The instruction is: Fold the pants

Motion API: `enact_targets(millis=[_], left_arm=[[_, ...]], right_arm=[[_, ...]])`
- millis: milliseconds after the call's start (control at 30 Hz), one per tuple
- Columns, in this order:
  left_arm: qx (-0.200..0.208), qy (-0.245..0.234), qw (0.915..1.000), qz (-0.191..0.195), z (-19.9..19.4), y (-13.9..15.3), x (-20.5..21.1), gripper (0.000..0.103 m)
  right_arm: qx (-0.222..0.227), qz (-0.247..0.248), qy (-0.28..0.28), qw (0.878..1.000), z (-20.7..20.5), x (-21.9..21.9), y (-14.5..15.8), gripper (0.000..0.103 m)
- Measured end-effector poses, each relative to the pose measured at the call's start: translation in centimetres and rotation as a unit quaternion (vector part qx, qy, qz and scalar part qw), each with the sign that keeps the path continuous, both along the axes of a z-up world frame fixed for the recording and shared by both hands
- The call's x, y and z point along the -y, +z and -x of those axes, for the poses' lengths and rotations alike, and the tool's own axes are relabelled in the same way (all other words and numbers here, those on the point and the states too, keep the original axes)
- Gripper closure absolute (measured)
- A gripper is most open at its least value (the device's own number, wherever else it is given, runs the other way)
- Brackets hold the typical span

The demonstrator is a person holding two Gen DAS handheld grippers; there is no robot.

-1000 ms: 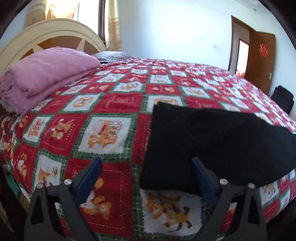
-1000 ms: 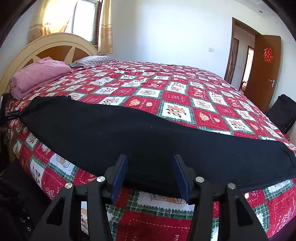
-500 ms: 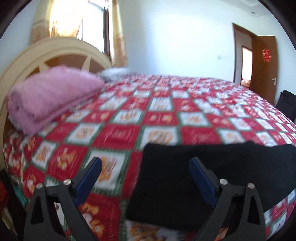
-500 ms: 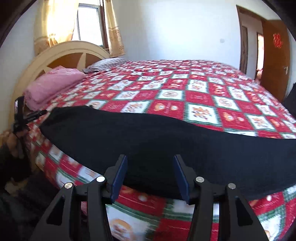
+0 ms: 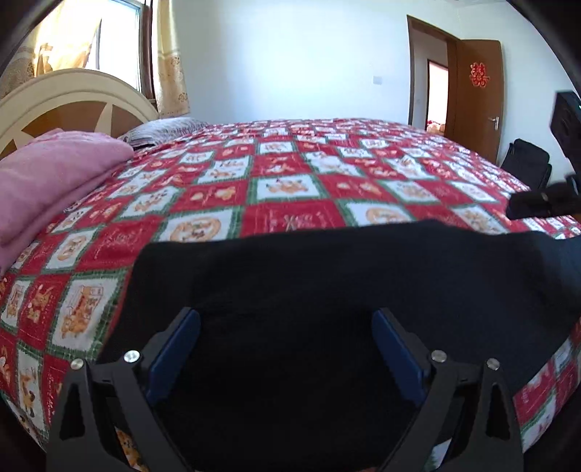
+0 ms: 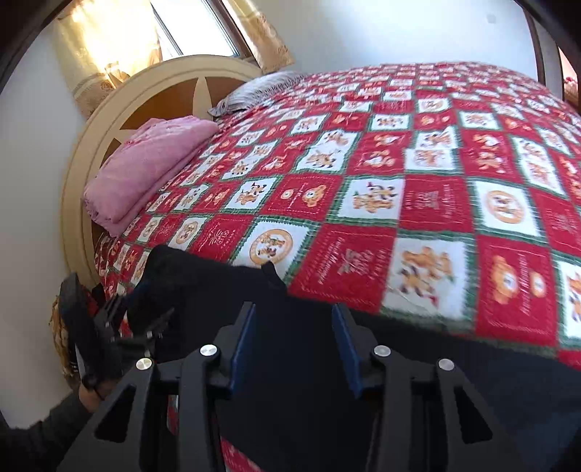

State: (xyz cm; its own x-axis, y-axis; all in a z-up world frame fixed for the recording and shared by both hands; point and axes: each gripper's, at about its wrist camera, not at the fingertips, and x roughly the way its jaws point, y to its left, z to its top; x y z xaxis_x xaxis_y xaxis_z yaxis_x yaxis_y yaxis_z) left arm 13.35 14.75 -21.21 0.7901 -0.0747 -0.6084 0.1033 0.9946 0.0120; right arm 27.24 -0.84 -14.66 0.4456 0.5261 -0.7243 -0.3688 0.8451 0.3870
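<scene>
Pants [image 5: 326, 276]: black, lying along near edge of bed, spread flat over quilt; dark fabric fills lower part of both wrist views [image 6: 290, 301].
Pants left end: squared corner on quilt, well apart from pink blanket.
Left gripper [image 5: 285, 348]: over pants near their left end, jaws wide apart, blue pads clear of cloth on both sides, nothing pinched.
Left gripper, other view [image 6: 145, 308]: at left edge of right wrist view by pants end, held by sleeved hand [image 6: 90, 395]; blurred, jaws not readable there.
Right gripper [image 6: 292, 348]: tilted down over pants, jaws closing, black cloth lies below and between pads; cannot tell if pads press it, looks not clamped yet.
Right gripper, other view [image 5: 544, 201]: dark blurred shape at right edge of left wrist view, above far right part of pants.
Quilt [image 5: 290, 174]: red, white, green patchwork with cartoon prints, covers whole bed.
Blanket [image 5: 47, 174]: pink, folded, by headboard [image 6: 109, 119].
Pillow [image 5: 163, 129]: grey striped, beyond blanket.
Window [image 6: 189, 25]: bright, yellow curtains either side.
Door [image 5: 479, 94]: brown, open, red ornament on it.
Bag [image 5: 526, 163]: black, on floor near door, past bed's far corner.
</scene>
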Motion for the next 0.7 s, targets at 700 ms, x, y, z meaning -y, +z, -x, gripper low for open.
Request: enact_targets(millis=[700], left_arm=[[0.019, -0.018, 0.9994, 0.021, 0.3, -0.3, -0.4, 0.000]], right_arm=[[-0.108, -0.132, -0.021, 0.985, -6.4, -2.8, -3.5, 0.100]])
